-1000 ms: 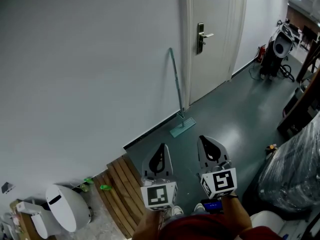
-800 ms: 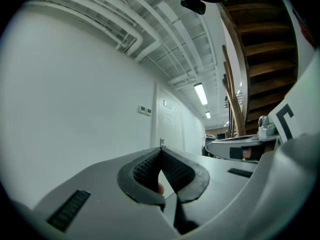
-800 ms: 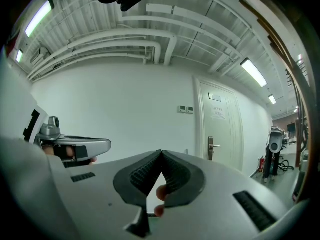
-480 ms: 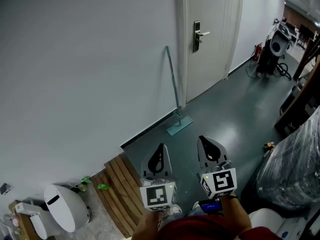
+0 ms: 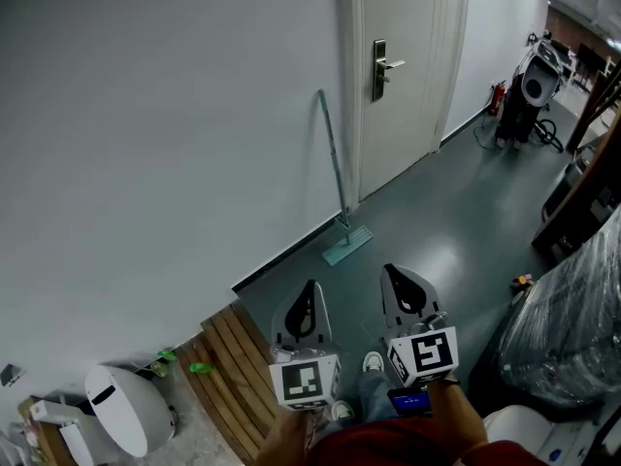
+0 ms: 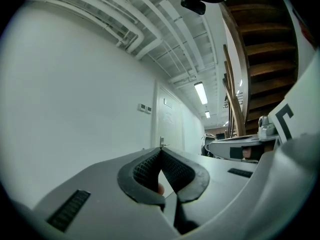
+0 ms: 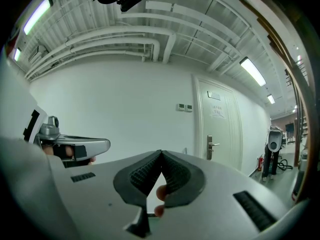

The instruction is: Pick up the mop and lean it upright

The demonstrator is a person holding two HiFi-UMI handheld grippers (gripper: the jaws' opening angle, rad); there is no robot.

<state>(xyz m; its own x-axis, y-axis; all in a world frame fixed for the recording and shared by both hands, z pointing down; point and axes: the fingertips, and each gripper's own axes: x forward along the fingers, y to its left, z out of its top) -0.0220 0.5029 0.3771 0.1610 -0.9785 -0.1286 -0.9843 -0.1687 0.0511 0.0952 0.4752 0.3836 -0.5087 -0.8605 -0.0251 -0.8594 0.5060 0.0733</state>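
Observation:
A teal mop (image 5: 337, 181) leans upright against the white wall beside the door, its flat head (image 5: 346, 245) on the grey floor. In the head view my left gripper (image 5: 310, 287) and right gripper (image 5: 392, 272) are side by side near the bottom, well short of the mop and touching nothing. Both are shut with tips meeting and nothing between them. The left gripper (image 6: 161, 150) faces the wall and door in the left gripper view. In the right gripper view the right gripper (image 7: 161, 153) points level at the wall.
A white door (image 5: 398, 66) with a metal handle stands right of the mop. Wooden slats (image 5: 233, 367) and a white bin (image 5: 126, 406) lie at lower left. A wrapped bundle (image 5: 572, 328) sits at right, and a machine (image 5: 534, 90) down the corridor.
The head view has shifted slightly, so the mop and door sit a little further left and higher. Both grippers stay in place, shut.

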